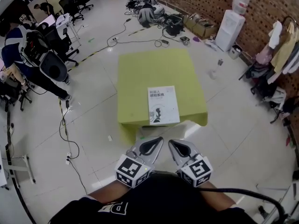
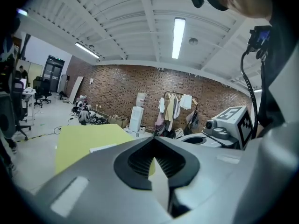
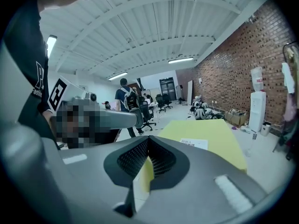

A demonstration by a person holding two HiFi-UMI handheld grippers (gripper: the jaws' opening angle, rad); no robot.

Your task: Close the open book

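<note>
Book (image 1: 163, 105) lies flat on the yellow-green table (image 1: 140, 73), close to the near edge and right of its middle, with the bottom of the book almost at that edge. From the head view we see one printed white cover facing up and no spread of pages, so we judge it to be shut already. The two gripper views show only a thin white slab far off, which settles nothing more.

Our left gripper (image 1: 156, 143) and right gripper (image 1: 175, 144) sit side by side in front of us, over the floor and short of the table's near edge, well apart from the book. Each has its jaws drawn together with nothing between them.

We read this as a step away from the work, not contact. If anything is left, the next move calls for a reach to the near edge to check that the cover lies down flat.
</note>
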